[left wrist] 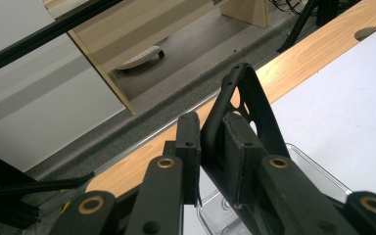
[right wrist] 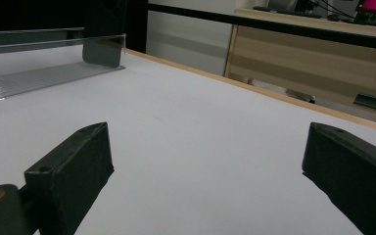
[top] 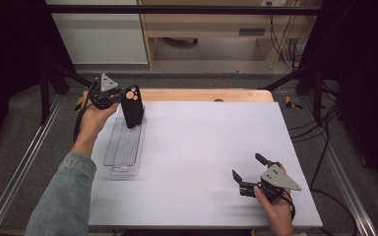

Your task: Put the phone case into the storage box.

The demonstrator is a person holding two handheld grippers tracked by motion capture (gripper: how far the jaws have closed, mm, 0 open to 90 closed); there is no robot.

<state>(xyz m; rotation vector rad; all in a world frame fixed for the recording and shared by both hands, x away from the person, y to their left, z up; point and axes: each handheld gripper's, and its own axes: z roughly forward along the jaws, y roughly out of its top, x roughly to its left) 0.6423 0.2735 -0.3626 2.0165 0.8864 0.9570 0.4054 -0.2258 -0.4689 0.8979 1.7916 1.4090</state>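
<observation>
1. Left gripper [top: 120, 98] at the far left of the mat [top: 202, 147], raised above the tray's far end; jaws clamped on the edge of a black phone case [top: 132, 106].
2. Case held upright, slightly tilted, camera cut-outs at the top, lower end dipping into the far end of the clear tray [top: 124, 147].
3. In the left gripper view: case [left wrist: 247, 105] pinched between the two pads, one pad on its outer side, the other inside its shell; tray corner [left wrist: 215, 210] just below.
4. Tray long and narrow, ribbed floor, lying along the mat's left edge, its length running away from the person.
5. Right gripper [top: 251, 172] low at the near right of the mat, well apart from tray and case; jaws spread wide, nothing between them, pointed toward the tray.
6. In the right gripper view: both pads far apart over bare mat [right wrist: 200, 137]; tray [right wrist: 44, 68] at upper left with the case's lower end [right wrist: 100, 51] seen through its wall.
7. Wooden table edge [top: 202, 94] beyond the mat's far side.
</observation>
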